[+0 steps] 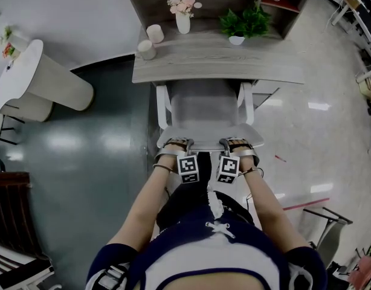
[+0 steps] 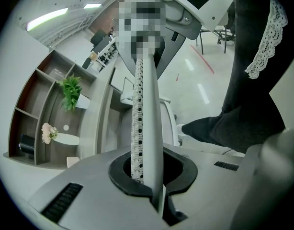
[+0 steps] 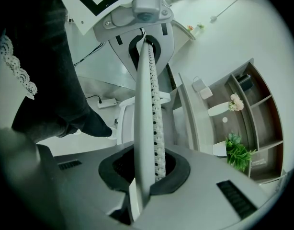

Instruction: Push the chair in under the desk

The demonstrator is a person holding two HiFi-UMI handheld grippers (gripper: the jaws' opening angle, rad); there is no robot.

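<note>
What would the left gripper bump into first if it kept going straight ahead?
The chair's backrest; the left gripper is shut on its top edge. Beyond it, probably the desk.

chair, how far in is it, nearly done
Done: both the left gripper and right gripper have jaws shut on the backrest top. In hand: the chair front sits under the desk edge. Left: armrests and backrest are out from under it, so more pushing seems needed.
</note>
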